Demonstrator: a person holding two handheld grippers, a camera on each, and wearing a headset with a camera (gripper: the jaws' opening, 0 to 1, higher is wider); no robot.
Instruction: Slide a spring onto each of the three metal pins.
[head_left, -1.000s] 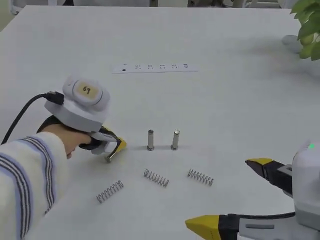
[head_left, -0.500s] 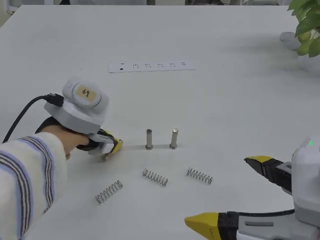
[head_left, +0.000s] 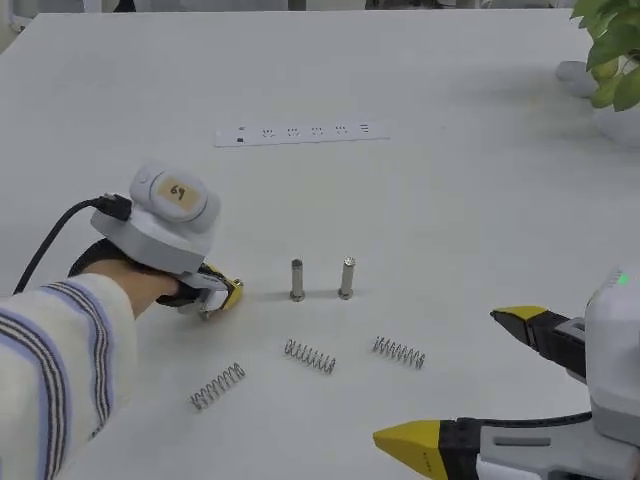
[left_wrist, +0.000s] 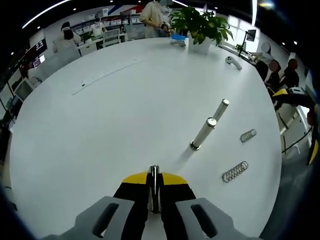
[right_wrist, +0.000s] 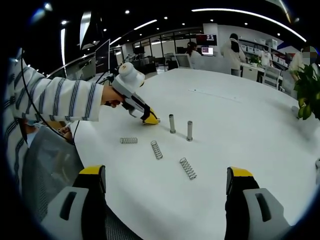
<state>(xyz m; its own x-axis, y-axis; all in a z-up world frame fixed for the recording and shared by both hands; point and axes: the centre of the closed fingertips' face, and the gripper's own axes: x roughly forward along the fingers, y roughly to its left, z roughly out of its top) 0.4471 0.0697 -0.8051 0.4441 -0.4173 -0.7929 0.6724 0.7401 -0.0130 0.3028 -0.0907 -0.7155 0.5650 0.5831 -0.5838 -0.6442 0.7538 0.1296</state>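
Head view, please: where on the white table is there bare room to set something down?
Free: the broad stretch between the white power strip and the two upright metal pins. Crowded: near the three coiled steel springs below them.

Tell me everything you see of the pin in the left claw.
The pin is a slim, shiny metal rod. The left claw is shut on its shaft, a yellow tip on each side, its rounded end poking out ahead. In the head view it sits low at the white table, left of the two standing pins; table contact is unclear. The visible part is bare.
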